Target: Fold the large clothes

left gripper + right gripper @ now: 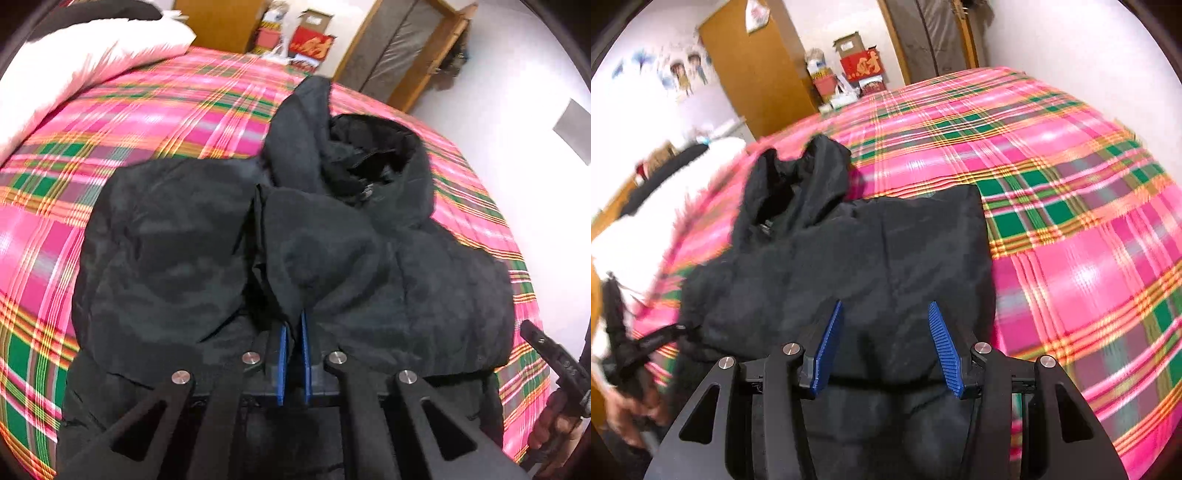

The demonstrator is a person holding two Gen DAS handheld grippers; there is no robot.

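Your left gripper (294,332) has its blue pads pressed nearly together on a fold of the black jacket (221,258), pinching the fabric just ahead of the fingertips. Your right gripper (886,332) is spread wide and holds nothing; the jacket lies directly beneath and ahead of it.

The jacket rests on the plaid bedspread (1071,221). Ahead of the left gripper, the hood (369,155) sits bunched and open, beyond the pinched fold. Ahead of the right gripper, the jacket body shows a fairly straight far edge and a squared corner, which suggests one side is already folded inward.

Judge the task as partly complete. The body is gathered into a rough block, but the surface ahead of the left gripper is still puffy and uneven, and the hood is not yet tucked in. The remaining steps appear to be laying down the pinched fold, folding the hood over, and flattening the bundle.
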